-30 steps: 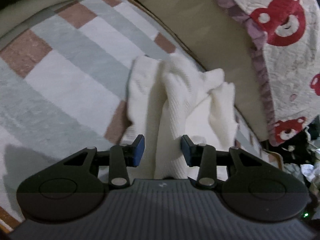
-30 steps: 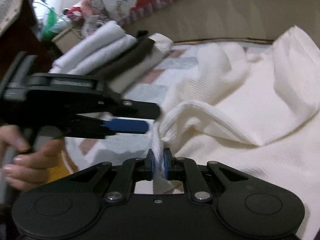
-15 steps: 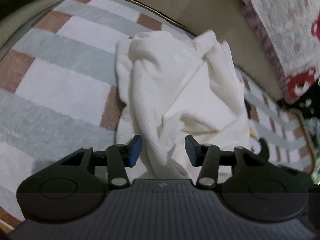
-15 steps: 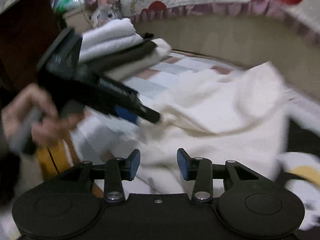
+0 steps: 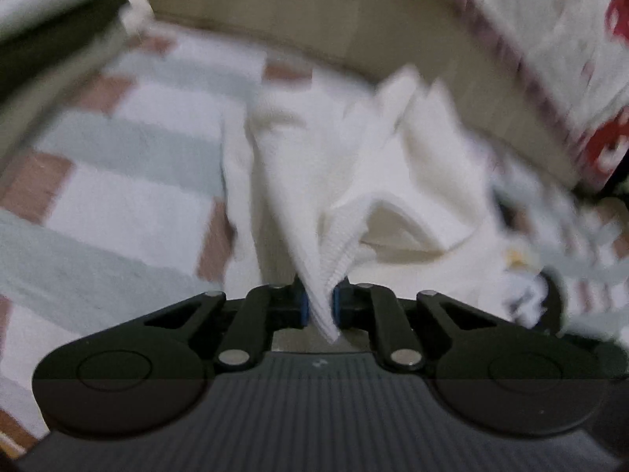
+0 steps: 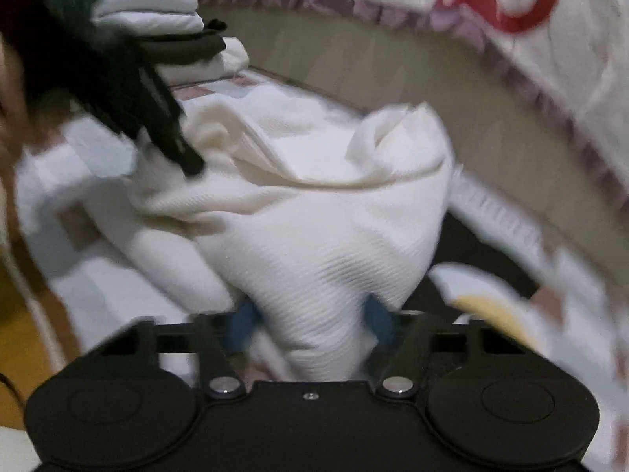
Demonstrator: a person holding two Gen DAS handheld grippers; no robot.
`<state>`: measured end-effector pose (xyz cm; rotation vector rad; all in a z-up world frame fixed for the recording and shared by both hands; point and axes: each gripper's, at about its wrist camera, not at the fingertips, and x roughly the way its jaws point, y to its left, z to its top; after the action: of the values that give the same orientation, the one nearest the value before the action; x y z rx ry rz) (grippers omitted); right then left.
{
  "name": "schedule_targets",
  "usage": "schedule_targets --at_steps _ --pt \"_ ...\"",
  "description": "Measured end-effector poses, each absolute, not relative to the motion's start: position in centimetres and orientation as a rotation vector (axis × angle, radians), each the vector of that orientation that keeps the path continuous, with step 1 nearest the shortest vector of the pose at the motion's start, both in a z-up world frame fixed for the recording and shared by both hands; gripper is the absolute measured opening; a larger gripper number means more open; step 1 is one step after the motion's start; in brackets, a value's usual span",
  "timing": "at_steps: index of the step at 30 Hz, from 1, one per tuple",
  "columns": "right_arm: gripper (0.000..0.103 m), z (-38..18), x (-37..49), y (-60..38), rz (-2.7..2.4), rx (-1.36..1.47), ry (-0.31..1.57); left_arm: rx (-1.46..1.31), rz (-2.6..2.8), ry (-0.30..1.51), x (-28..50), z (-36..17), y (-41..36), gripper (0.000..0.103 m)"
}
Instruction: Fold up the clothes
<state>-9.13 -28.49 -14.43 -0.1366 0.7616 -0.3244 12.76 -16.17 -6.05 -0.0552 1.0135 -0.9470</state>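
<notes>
A crumpled white ribbed garment (image 5: 354, 181) lies on a striped blanket (image 5: 118, 181). My left gripper (image 5: 319, 306) is shut on a folded edge of the garment, which sticks up between the blue pads. In the right wrist view the same garment (image 6: 314, 220) bulges in front of my right gripper (image 6: 310, 326), whose jaws are open with cloth lying between the blue pads (image 6: 243, 326). The left gripper (image 6: 149, 94) shows there at the upper left, over the garment's far edge. Both views are blurred.
A stack of folded white and dark clothes (image 6: 173, 31) sits at the far left. A beige padded wall (image 6: 393, 78) and a quilt with red bears (image 6: 511, 4) border the blanket at the back and right.
My left gripper has closed on the garment's edge; it was open before. My right gripper let go of the edge it held a second ago and stays open, now against another part of the cloth.
</notes>
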Motion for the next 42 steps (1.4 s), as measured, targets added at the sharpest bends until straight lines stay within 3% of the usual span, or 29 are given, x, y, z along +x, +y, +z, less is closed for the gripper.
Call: schedule_targets --at_steps 2,5,9,13,17,20,22,24,27,30,38,39,40,41,42 --pt "0.009 -12.8 -10.2 -28.7 -0.338 -0.110 0.739 -0.168 -0.968 1.074 13.1 -5.9 -14.0 0.010" --pt "0.009 -12.1 -11.0 -28.4 -0.322 -0.145 0.758 -0.001 -0.892 1.139 12.4 -8.3 -15.3 0.011" --pt "0.009 -14.3 -10.1 -28.0 -0.310 -0.132 0.824 0.276 -0.819 1.057 9.7 -8.6 -18.6 0.013" --pt "0.011 -14.4 -10.1 -28.3 -0.303 -0.111 0.837 0.316 -0.805 1.009 9.0 -7.5 -18.2 0.019" --pt "0.014 -13.9 -10.5 -29.0 -0.260 -0.071 0.899 0.173 -0.689 1.156 11.4 -6.9 -15.5 0.031" --pt "0.014 -13.5 -9.9 -29.4 -0.231 -0.086 0.978 0.149 -0.711 1.107 12.3 -5.8 -13.3 0.041" --pt "0.022 -12.5 -9.5 -29.8 -0.198 -0.046 1.025 0.093 -0.740 1.072 12.8 -5.4 -12.8 0.041" --pt "0.022 -10.5 -9.3 -30.4 -0.146 0.034 1.037 0.037 -0.821 1.000 12.8 -4.5 -13.1 0.041" --pt "0.046 -6.8 -9.5 -32.9 -0.079 0.259 0.870 0.078 -0.943 0.820 11.0 -2.8 -15.0 0.041" --pt "0.047 -5.4 -8.1 -36.1 -0.075 0.423 0.735 0.178 -1.019 0.704 9.7 -2.5 -17.4 0.042" --pt "0.048 -11.1 -0.9 -40.8 -0.267 0.595 0.774 0.226 -1.030 0.863 10.9 -6.7 -20.1 0.045" --pt "0.044 -11.5 -0.4 -40.8 -0.247 0.572 0.766 0.207 -1.026 0.883 11.3 -7.0 -20.2 0.045" --pt "0.014 -11.8 0.2 -40.6 -0.224 0.535 0.770 0.187 -1.027 0.892 11.6 -7.1 -20.2 0.045" --pt "0.007 -11.8 0.8 -40.6 -0.198 0.512 0.769 0.170 -1.030 0.895 11.8 -7.2 -20.2 0.045" --pt "0.006 -11.4 1.4 -40.7 -0.167 0.507 0.761 0.151 -1.030 0.897 12.0 -7.1 -20.0 0.045"
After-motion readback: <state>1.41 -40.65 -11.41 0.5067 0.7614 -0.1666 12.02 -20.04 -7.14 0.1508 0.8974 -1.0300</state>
